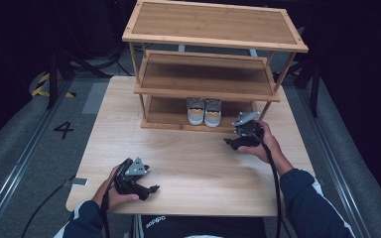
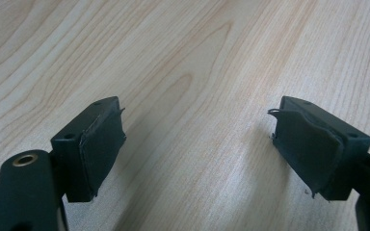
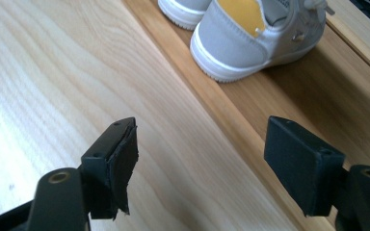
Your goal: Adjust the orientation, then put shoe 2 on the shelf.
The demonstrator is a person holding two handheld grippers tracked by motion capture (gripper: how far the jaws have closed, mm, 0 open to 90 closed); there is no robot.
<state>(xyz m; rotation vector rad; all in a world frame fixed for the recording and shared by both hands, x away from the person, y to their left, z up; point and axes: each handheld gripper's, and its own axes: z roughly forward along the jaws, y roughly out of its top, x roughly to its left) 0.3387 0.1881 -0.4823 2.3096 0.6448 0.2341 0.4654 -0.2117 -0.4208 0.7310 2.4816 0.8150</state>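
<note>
- Table [image 1: 198, 168] carries a bamboo rack [image 1: 213, 29] at twelve o'clock.
- Pair of shoes [image 1: 204, 111] sits on its bottom shelf: light, soft uppers, probably best pinched at the heel collar.
- Right gripper [image 1: 234, 142], jaws apart, empty, lies at their four o'clock.
- Left gripper [image 1: 149, 190], jaws apart, empty, hovers at seven o'clock.

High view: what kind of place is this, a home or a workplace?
Probably a recording lab, not a home: a light wooden table with a three-tier bamboo shoe rack stands amid dark stands, a painted floor number 4 and yellow-black hazard tape.
</note>
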